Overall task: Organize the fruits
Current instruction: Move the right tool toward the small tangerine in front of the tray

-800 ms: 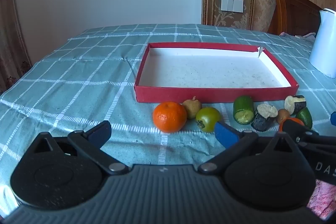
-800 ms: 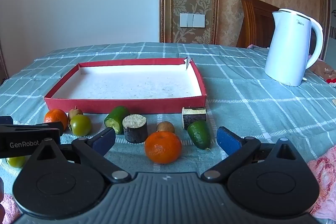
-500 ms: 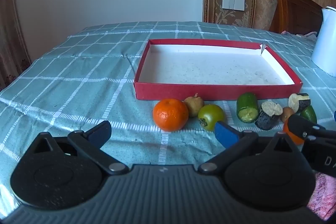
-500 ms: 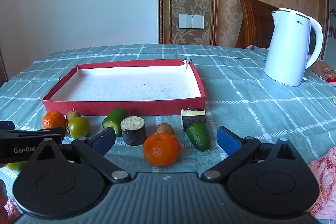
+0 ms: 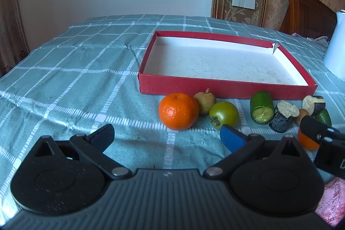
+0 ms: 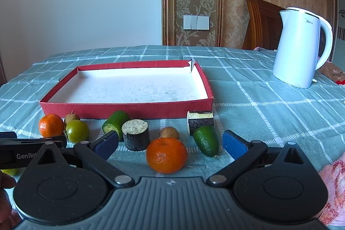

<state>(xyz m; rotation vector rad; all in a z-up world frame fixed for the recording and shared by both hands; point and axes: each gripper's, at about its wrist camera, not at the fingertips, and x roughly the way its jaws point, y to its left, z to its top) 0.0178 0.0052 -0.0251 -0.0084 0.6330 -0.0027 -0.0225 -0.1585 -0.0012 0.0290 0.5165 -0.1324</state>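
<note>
The left gripper (image 5: pixel 167 136) stood wide open and held nothing, low over the checked cloth of the desk (image 5: pixel 71 79); the right gripper (image 6: pixel 170 143) was likewise wide open and empty. A shallow red tray (image 6: pixel 129 108) with a white floor lay on the desk and nothing lay in it. The fruits sat in a loose row on the cloth along the tray's near wall; at the left end an orange (image 5: pixel 178 111) touched a small brown fruit (image 5: pixel 204 102) and a green tomato (image 5: pixel 223 114). Further right lay a green cucumber piece (image 6: pixel 115 125), a dark cut cylinder (image 6: pixel 135 137) standing on end, a small round brown fruit (image 6: pixel 169 133), a dark block with a pale top (image 6: pixel 200 121) near the tray's right corner, and a green pointed fruit (image 6: pixel 206 143). A second orange (image 6: pixel 166 155) sat nearest the right gripper, between its fingers in that view but not touched by them. A white kettle (image 6: pixel 300 46) stood well apart to the right.
</note>
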